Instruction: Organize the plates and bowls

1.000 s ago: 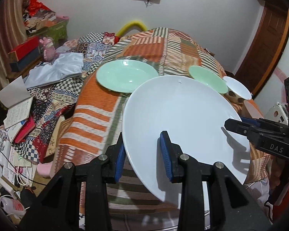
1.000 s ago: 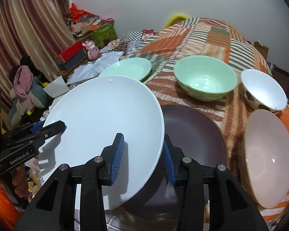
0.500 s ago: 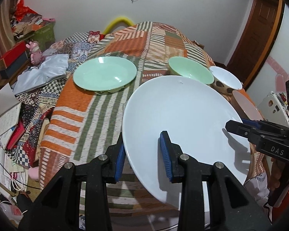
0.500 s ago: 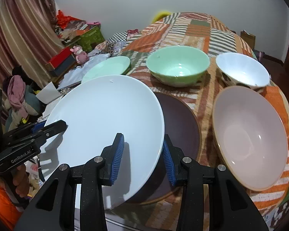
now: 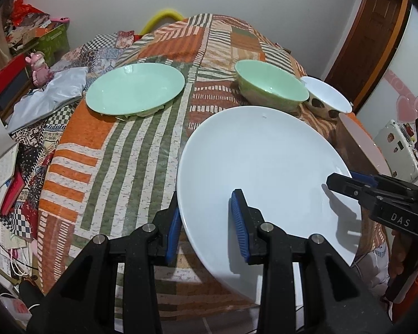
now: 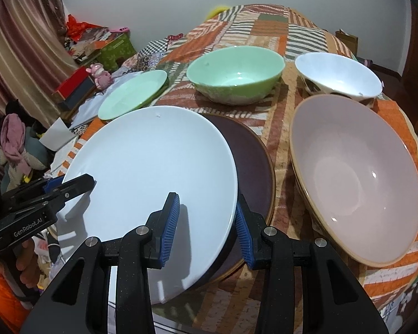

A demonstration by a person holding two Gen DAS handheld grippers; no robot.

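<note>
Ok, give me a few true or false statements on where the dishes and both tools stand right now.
1. Both tools grip the white plate at opposite edges. True: left tool, right tool.
2. The white plate lies flat on the cloth. False: it is held tilted, partly over the dark brown plate.
3. The green bowl is stacked in the pink bowl. False: they sit apart, both empty.
4. A green plate sits alone on the far left of the table. True.
5. The white bowl stands behind the pink bowl. True.
</note>
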